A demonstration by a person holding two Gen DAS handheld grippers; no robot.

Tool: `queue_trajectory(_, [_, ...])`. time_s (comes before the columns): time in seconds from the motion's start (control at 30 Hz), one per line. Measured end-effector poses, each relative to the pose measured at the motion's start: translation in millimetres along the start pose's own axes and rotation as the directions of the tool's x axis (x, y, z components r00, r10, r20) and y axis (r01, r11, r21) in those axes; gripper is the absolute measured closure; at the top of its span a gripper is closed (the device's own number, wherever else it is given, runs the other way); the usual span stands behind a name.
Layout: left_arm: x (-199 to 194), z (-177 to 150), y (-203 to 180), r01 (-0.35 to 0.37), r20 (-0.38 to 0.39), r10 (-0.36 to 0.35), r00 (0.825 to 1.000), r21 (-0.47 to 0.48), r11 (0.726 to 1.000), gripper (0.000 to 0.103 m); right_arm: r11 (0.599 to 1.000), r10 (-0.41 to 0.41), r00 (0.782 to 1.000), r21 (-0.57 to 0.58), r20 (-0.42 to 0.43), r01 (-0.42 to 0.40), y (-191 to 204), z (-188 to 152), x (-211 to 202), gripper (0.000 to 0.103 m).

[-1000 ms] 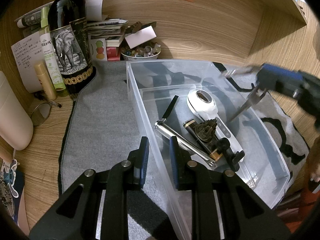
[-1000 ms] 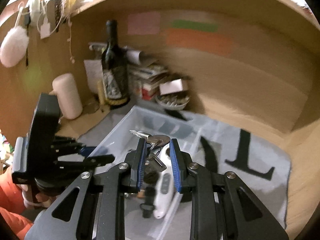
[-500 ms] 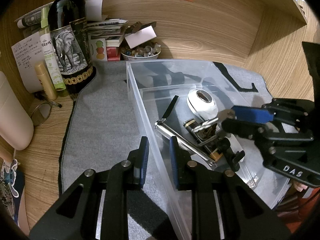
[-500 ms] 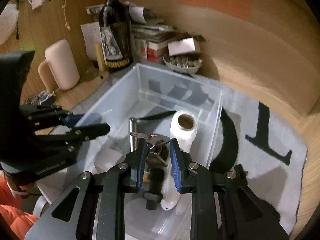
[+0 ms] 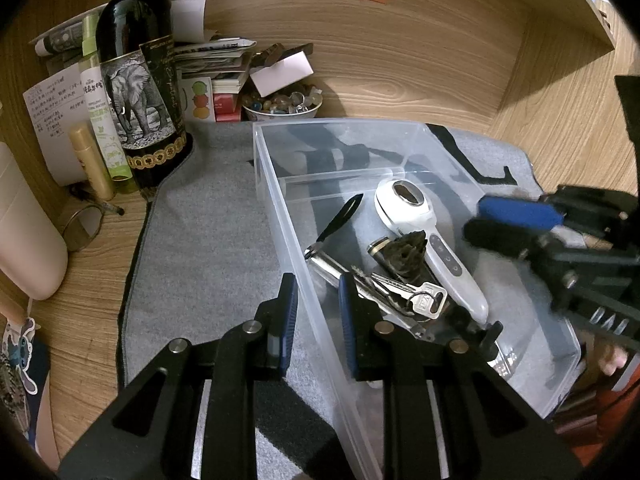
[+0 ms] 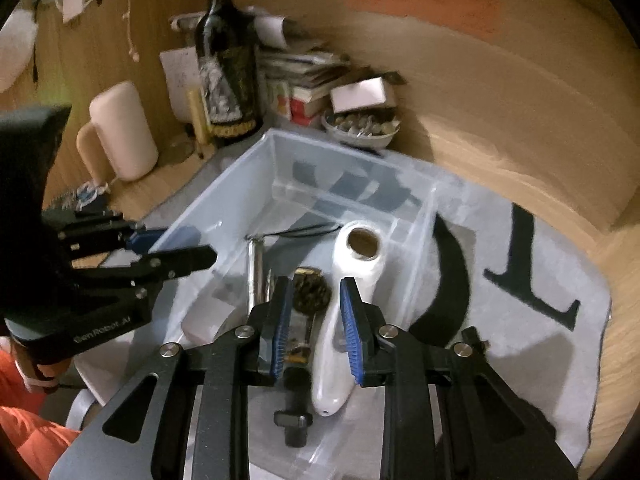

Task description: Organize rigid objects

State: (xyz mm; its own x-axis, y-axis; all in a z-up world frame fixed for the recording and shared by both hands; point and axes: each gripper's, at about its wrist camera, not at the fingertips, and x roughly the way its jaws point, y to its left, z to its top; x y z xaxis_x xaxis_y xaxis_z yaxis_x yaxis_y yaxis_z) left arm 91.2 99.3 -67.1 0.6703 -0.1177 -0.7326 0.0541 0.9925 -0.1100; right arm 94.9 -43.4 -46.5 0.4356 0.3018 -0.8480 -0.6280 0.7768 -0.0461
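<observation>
One elephant label [image 5: 136, 100] on wine bottle [image 5: 136, 40], Chinese script beside.

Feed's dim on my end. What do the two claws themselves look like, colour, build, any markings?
Both match: matte black angular frames with cut-out slots and silver round bolt heads. Left claw has black fingers faced with blue ribbed pads. Right claw has the same blue pads. White lettering sits on each body, blurred. An orange sleeve shows behind the left one. No cables visible.

Clear glossy plastic bin [image 5: 280, 200], matt grey felt mat [image 5: 208, 220], shiny metal keys [image 5: 420, 300]
</observation>
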Motion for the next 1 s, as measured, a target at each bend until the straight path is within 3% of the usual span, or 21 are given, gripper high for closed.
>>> queue_trajectory(0.07, [0.1,0.1,-0.1,-0.001,0.000,0.001,1.000,0.000,1.000,0.083,1.000,-0.006,1.000,0.015,0.018,0.006,-4.7,2.5,-6.6,0.076])
queue_trajectory(0.13, [0.1,0.1,-0.1,0.000,0.000,0.000,1.000,0.000,1.000,0.083,0.999,-0.025,0.998,0.032,0.050,0.023,-11.4,4.2,-16.4,0.059])
queue_trajectory(0.17, [0.1,0.1,-0.1,0.000,0.000,0.000,1.000,0.000,1.000,0.083,0.998,-0.048,0.996,0.044,0.074,0.045,-15.5,4.9,-23.0,0.056])
queue_trajectory(0.3, [0.1,0.0,-0.1,-0.001,0.000,0.001,1.000,0.000,1.000,0.083,0.991,-0.114,0.986,0.082,0.118,0.105,-32.6,6.9,-40.2,0.055])
queue_trajectory(0.4, [0.1,0.1,-0.2,0.000,0.000,0.000,1.000,0.000,1.000,0.083,0.980,-0.176,0.975,0.118,0.137,0.160,-47.1,5.7,-49.0,0.044])
queue_trajectory(0.47, [0.1,0.1,-0.3,-0.001,0.000,0.001,1.000,0.001,1.000,0.083,0.972,-0.210,0.967,0.141,0.142,0.190,-55.6,4.0,-52.3,0.044])
queue_trajectory(0.73, [0.1,0.1,-0.2,-0.002,0.000,0.002,1.000,0.000,1.000,0.083,0.945,-0.262,0.965,0.205,0.014,0.253,-91.9,-18.6,-22.9,0.044])
queue_trajectory(1.0, [0.1,0.1,0.2,-0.003,0.000,0.003,1.000,0.001,1.000,0.083,0.933,-0.229,0.966,0.256,-0.118,0.253,-115.9,-41.8,17.6,0.044])
